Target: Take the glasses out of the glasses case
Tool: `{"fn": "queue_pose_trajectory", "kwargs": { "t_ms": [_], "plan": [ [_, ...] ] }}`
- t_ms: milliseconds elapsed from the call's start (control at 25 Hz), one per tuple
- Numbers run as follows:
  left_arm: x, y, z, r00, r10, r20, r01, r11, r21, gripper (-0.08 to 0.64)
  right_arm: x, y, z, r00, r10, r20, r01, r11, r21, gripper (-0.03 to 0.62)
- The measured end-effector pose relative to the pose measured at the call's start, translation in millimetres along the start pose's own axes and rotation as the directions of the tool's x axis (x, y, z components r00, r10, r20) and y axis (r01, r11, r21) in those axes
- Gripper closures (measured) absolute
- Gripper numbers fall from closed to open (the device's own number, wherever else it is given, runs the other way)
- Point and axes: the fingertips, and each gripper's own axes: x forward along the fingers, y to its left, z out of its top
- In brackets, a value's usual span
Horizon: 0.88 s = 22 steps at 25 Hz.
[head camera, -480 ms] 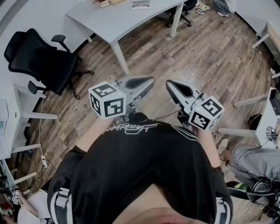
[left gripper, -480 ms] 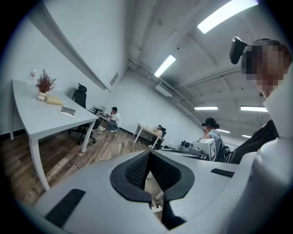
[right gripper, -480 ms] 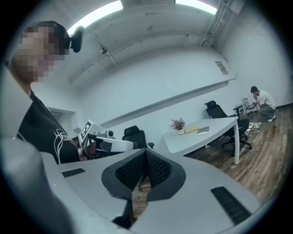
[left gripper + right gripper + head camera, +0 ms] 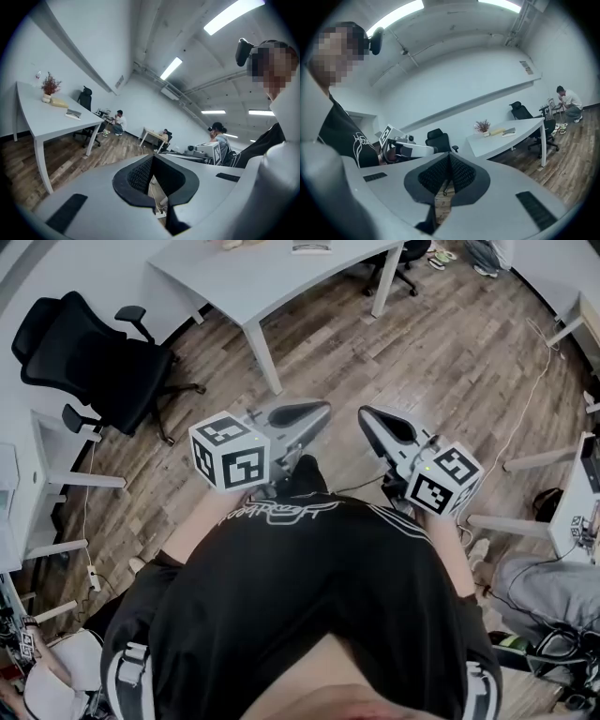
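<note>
I hold both grippers close to my chest, above the wooden floor and well short of the grey table (image 4: 281, 282). My left gripper (image 4: 322, 411) is shut with nothing between its jaws, and its pads meet in the left gripper view (image 4: 152, 159). My right gripper (image 4: 365, 415) is also shut and empty (image 4: 449, 157). A flat dark object that may be the glasses case (image 4: 73, 113) lies on the table, also seen as the case (image 4: 508, 132) in the right gripper view and at the top edge of the head view (image 4: 310, 247). No glasses are visible.
A black office chair (image 4: 89, 357) stands left of the table. A small plant (image 4: 48, 87) and a beige item (image 4: 59, 103) sit on the table. Other desks (image 4: 572, 512), cables and seated people are around the room.
The head view has shifted slightly, so the table and chair sit a little higher and further right. Both grippers stay shut in almost the same place.
</note>
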Motion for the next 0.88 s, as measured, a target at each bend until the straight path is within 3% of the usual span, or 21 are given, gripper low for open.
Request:
{"fn": "queue_pose_trajectory", "kwargs": {
  "t_ms": [360, 880],
  "plan": [
    [13, 54, 9, 1.0, 0.009, 0.012, -0.009, 0.998, -0.057, 0.552, 36, -43, 1, 1.0, -0.016, -0.007, 0.016, 0.998, 0.054, 0.584],
    [63, 205, 70, 1.0, 0.007, -0.021, -0.01, 0.991, -0.135, 0.552, 151, -161, 22, 0.998, -0.039, -0.052, 0.046, 0.988, 0.146, 0.584]
  ]
}}
